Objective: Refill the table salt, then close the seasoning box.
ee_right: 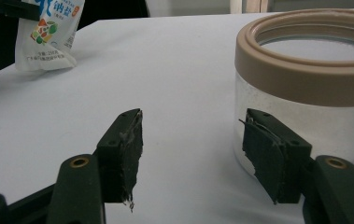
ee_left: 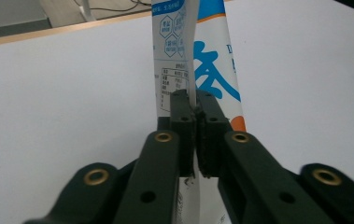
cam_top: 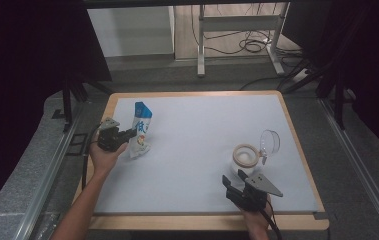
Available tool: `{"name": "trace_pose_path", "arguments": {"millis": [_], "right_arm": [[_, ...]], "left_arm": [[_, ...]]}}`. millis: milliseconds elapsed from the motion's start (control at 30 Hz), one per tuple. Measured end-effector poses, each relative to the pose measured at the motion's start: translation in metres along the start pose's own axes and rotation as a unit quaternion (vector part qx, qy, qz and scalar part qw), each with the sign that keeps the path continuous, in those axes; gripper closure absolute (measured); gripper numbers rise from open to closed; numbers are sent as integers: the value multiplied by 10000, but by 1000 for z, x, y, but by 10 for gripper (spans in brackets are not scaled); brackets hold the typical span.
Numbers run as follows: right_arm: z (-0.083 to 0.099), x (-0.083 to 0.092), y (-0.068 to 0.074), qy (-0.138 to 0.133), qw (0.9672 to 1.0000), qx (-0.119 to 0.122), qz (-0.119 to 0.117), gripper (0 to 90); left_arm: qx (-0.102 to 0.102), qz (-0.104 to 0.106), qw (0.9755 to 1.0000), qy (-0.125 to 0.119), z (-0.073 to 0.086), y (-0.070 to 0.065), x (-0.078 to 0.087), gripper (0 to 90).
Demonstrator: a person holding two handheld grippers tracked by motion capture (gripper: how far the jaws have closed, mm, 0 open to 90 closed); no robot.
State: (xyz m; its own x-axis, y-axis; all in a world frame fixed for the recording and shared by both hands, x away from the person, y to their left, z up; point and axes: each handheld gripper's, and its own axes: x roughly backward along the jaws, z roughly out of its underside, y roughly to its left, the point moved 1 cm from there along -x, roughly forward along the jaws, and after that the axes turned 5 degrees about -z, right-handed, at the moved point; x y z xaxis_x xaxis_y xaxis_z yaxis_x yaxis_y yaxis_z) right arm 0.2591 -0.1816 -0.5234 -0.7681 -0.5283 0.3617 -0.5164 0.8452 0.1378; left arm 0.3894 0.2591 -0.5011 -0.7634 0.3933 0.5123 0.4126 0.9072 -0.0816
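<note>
— So, from the high view, what have you got under you?

— Your counter (cam_top: 202,150) is a pale white sheet with a light wooden rim, set on a grey floor. Dark curtains hang at both sides, and beyond the far edge stands a white metal frame (cam_top: 239,30) with black cables (cam_top: 249,46) lying on the wooden floor behind it. Your left gripper (cam_top: 127,135) sits near the counter's left edge and holds a blue-and-white pouch (cam_top: 140,127) upright. Your right gripper (cam_top: 236,186) is near the front right, just short of a clear jar (cam_top: 245,159) with a tan rim; its clear lid (cam_top: 269,141) stands tilted just beside it.

— And the left gripper view?

— Your jaws are pressed together on the pouch (ee_left: 198,56), pinching a thin fold of it along the printed side. Behind it the white surface runs to the wooden edge, with grey floor past that.

— The right gripper view?

— Your jaws stand spread, nothing between them. The jar (ee_right: 305,79) is just ahead of the right-hand jaw; I cannot tell whether they touch. A white powdery film shows inside its wall. Far off at the upper left you see the pouch (ee_right: 48,37) hanging over the counter (ee_right: 165,70).
</note>
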Motion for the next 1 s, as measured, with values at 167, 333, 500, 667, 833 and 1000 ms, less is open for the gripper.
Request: {"name": "trace_pose_path", "arguments": {"millis": [167, 333, 500, 667, 833, 1000], "right_arm": [[-1, 3, 1, -45, 10000, 53, 5, 386], [-5, 12, 0, -173, 9996, 225, 0, 386], [-16, 35, -9, -495, 9980, 381, -50, 436], [-35, 77, -41, -929, 9947, 349, 271, 655], [-44, 96, -69, -976, 9924, 326, 681, 784], [-54, 92, -112, -762, 9913, 94, 1073, 878]], "left_arm": [[-133, -70, 9999, -27, 3, -8, 6, 900], [-141, -1, 9999, -74, 7, -12, 11, 900], [-72, 42, 9999, -66, 10, -9, 14, 900], [-73, 108, 9999, -61, 10, -11, 15, 900], [-80, 149, 9998, -57, 10, -12, 15, 900], [-91, 147, 9998, -56, 10, -14, 15, 900]]}}
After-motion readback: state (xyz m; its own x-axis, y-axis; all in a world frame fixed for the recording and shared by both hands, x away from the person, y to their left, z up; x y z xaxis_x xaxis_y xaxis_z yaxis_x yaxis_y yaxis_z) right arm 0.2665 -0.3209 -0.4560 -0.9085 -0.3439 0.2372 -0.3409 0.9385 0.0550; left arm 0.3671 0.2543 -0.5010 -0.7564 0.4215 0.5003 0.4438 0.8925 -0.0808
